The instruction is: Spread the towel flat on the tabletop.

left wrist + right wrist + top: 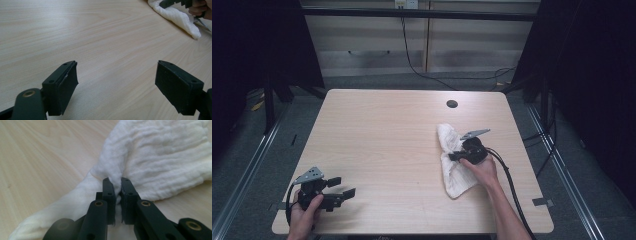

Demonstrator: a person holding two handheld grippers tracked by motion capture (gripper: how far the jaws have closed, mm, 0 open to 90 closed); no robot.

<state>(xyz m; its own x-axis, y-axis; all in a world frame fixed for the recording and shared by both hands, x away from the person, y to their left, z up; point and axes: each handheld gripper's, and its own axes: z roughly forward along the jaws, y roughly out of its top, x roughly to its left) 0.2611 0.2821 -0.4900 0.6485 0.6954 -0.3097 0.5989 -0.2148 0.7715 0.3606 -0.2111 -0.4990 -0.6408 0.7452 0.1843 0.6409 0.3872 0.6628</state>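
Right gripper (pixel 454 156) pinching a white cloth (pixel 453 167) on the wooden table (pixel 382 140); left gripper (pixel 343 188) held wide apart over bare wood.

In the right gripper view the right gripper (pixel 117 183) has its two black jaws drawn together on a raised fold of the cloth (pixel 160 160), the fabric squeezed between the pads; the rest of the cloth spreads ahead of the jaws and trails back past them on one side, lying flat on the table (pixel 42 157). In the left gripper view the left gripper (pixel 117 72) stands with its jaws far apart and nothing between them, just the table (pixel 100 37); the cloth (pixel 177 17) lies well ahead of it and off to one side. A round hole (pixel 452 104) sits in the tabletop beyond the cloth.
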